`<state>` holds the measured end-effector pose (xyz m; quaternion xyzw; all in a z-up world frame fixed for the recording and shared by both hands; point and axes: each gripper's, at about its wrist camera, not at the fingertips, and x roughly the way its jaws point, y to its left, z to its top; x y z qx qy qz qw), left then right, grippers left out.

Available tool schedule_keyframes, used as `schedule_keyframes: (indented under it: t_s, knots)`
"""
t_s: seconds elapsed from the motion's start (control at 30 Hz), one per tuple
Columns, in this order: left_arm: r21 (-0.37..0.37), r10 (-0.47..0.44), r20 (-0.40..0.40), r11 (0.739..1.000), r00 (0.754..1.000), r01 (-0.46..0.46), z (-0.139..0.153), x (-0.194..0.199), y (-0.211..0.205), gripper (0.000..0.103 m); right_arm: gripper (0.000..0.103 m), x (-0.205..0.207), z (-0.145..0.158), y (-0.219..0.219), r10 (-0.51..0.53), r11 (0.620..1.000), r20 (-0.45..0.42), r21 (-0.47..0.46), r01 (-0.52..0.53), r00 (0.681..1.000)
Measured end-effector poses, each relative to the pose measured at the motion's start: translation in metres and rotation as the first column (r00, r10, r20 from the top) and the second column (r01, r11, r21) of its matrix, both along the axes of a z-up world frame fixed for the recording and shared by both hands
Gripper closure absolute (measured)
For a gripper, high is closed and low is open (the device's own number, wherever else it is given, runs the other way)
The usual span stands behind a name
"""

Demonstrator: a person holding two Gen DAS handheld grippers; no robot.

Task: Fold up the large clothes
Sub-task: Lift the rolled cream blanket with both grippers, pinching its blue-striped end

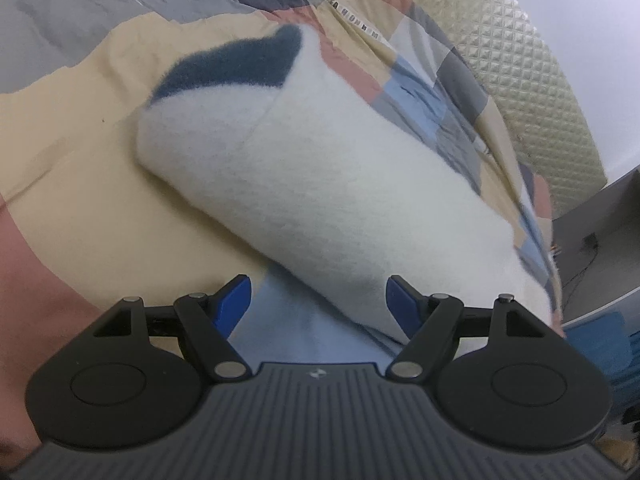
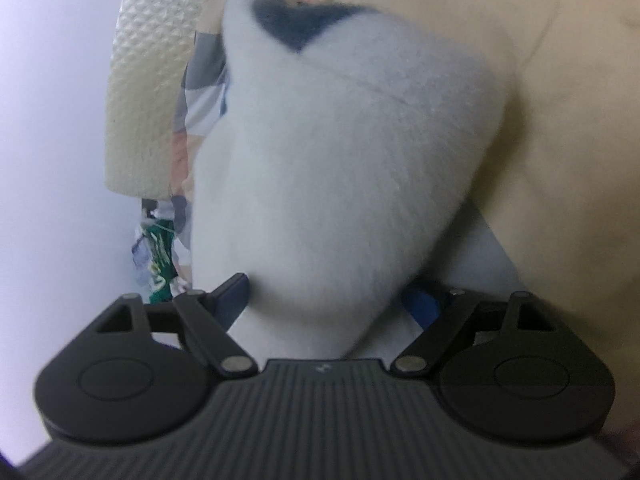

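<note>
Your left gripper is spread wide, its two blue fingers well apart and holding nothing. Between and just beyond them lies the task's garment, a white fleece garment folded into a thick, rounded bundle. The bundle rests on a patchwork bedspread of cream, grey, salmon and pale blue panels. At the far end of the bundle, a dark blue patch of the same fuzzy fabric shows where the layers meet. A seam runs across the white fleece just this side of the dark patch. The near edge of the bundle sits close in front of the left fingertips, over a pale blue panel of the bedspread. Beyond the bundle and to its right stands a cream quilted headboard with a diamond pattern.

Your right gripper is also released, jaws wide apart. The fleece bundle fills the space ahead of it and dips between the blue fingers, though this view is blurred and you cannot tell whether the fabric touches them. Left of the bundle the headboard shows again, with a small green object below it, too blurred to identify.
</note>
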<state>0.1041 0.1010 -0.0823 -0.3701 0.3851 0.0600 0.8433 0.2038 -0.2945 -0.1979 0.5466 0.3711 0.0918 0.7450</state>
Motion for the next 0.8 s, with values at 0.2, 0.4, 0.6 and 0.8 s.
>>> schedule_keyframes:
  t_s: [0.2, 0.4, 0.6, 0.8]
  knots:
    - [-0.022, 0.01, -0.019, 1.0, 1.0, -0.01, -0.006, 0.004, 0.002, 0.024, 0.016, 0.008, 0.001, -0.001, -0.048, 0.996, 0.046, 0.08, 0.044, 0.998]
    - [-0.23, 0.104, 0.032, 0.969, 0.994, -0.094, -0.02, 0.011, 0.028, 0.017, 0.016, -0.003, 0.018, -0.008, -0.073, 0.987, 0.157, 0.155, 0.048, 0.985]
    - [-0.429, 0.227, 0.046, 0.884, 0.973, -0.186, -0.042, 0.027, 0.056, 0.016, 0.016, -0.008, 0.025, -0.008, -0.062, 0.994, 0.19, 0.103, 0.042, 0.98]
    - [-0.512, 0.258, 0.166, 0.848, 0.952, -0.141, -0.029, 0.023, 0.063, 0.016, 0.017, -0.004, 0.017, -0.01, -0.067, 0.995, 0.15, 0.083, 0.055, 0.986]
